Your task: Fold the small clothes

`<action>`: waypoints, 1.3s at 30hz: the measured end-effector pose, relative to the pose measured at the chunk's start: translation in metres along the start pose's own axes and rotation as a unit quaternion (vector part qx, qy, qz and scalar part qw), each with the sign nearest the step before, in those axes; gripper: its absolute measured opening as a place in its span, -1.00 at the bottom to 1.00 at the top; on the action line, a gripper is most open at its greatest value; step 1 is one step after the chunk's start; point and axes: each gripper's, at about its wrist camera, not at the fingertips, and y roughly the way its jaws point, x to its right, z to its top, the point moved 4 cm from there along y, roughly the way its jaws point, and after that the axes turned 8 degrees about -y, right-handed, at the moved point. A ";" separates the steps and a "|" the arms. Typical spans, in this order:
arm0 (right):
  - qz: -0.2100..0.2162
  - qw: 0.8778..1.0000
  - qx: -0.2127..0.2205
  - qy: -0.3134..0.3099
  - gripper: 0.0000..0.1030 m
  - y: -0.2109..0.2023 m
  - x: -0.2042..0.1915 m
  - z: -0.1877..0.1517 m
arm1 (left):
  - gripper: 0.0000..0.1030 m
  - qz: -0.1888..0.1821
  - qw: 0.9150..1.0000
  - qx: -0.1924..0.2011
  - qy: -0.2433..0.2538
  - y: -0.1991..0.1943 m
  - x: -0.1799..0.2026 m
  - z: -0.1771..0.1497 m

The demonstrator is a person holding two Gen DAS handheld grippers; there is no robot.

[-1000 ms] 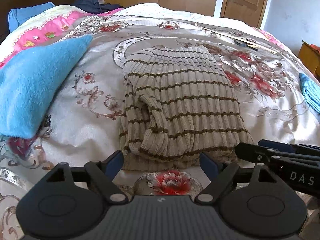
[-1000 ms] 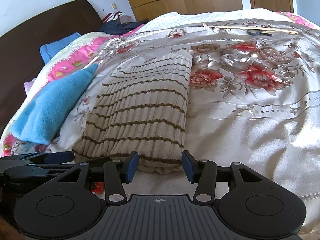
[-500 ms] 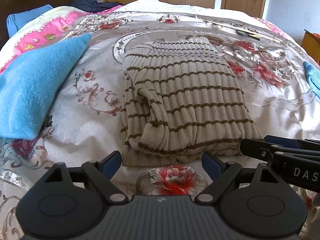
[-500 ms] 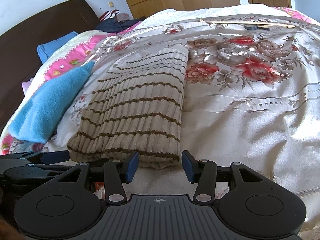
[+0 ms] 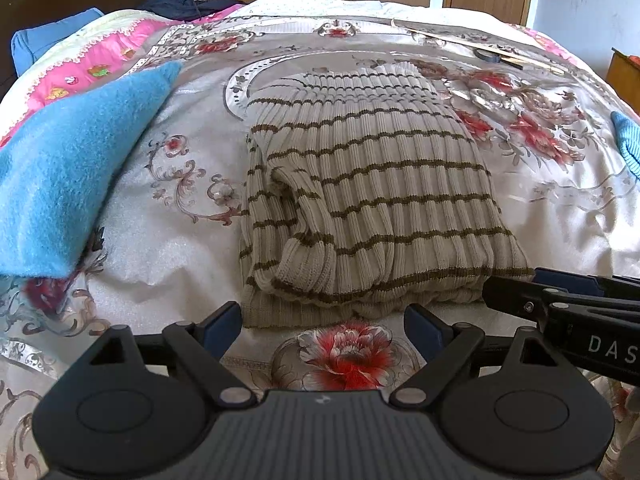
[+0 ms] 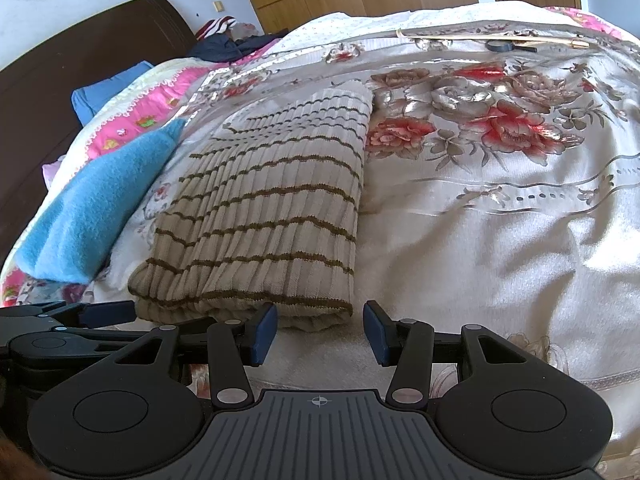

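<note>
one striped sweater [image 5: 372, 200] lay folded on the bed [image 5: 168, 248], its near edge just ahead of your two grippers. your left gripper [image 5: 322, 326] and right gripper [image 6: 320, 330] both had jaws open, gripping nothing. only your left view showed a second blue cloth [image 5: 628, 140] beyond the blue towel [image 5: 68, 168].

The left tongs [image 5: 323, 326] have drawn back slightly from the folded striped sweater [image 5: 368, 216]

One striped sweater [image 5: 372, 208], two grippers, perhaps two blue cloths.
</note>
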 end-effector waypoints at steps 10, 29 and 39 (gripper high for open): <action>0.000 1.000 0.000 0.001 -0.08 0.000 0.000 -0.001 | 0.91 0.001 1.000 -0.003 0.002 0.001 0.002 0.000; -0.003 1.000 0.003 -0.003 -0.08 -0.002 0.000 -0.002 | 0.91 0.001 1.000 -0.011 0.001 0.002 0.002 0.000; -0.004 1.000 0.006 -0.003 -0.07 -0.003 0.001 -0.003 | 0.91 -0.001 1.000 -0.015 0.002 0.003 0.002 0.000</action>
